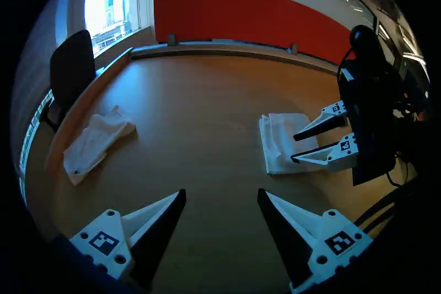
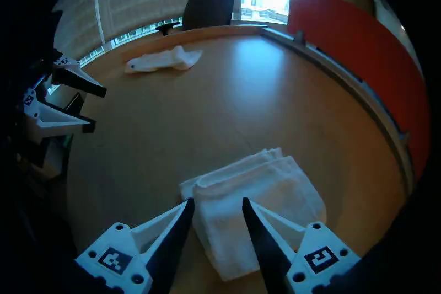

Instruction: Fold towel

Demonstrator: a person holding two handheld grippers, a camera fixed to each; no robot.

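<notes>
Status: folded towel [image 2: 264,194] lies flat on the table [image 1: 193,101], with the right gripper [image 2: 217,200] at its near edge, jaws moderately apart and clamping nothing; we can't tell if the tips touch cloth. We have the left gripper [image 1: 220,191] spread wide over bare wood, well apart from it. We also see a crumpled towel [image 1: 96,142] near the far edge by the chair [image 1: 71,68].

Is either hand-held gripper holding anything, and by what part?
Nothing is held. Left hand-held gripper: open above the table. Right hand-held gripper: open over the folded towel.
</notes>
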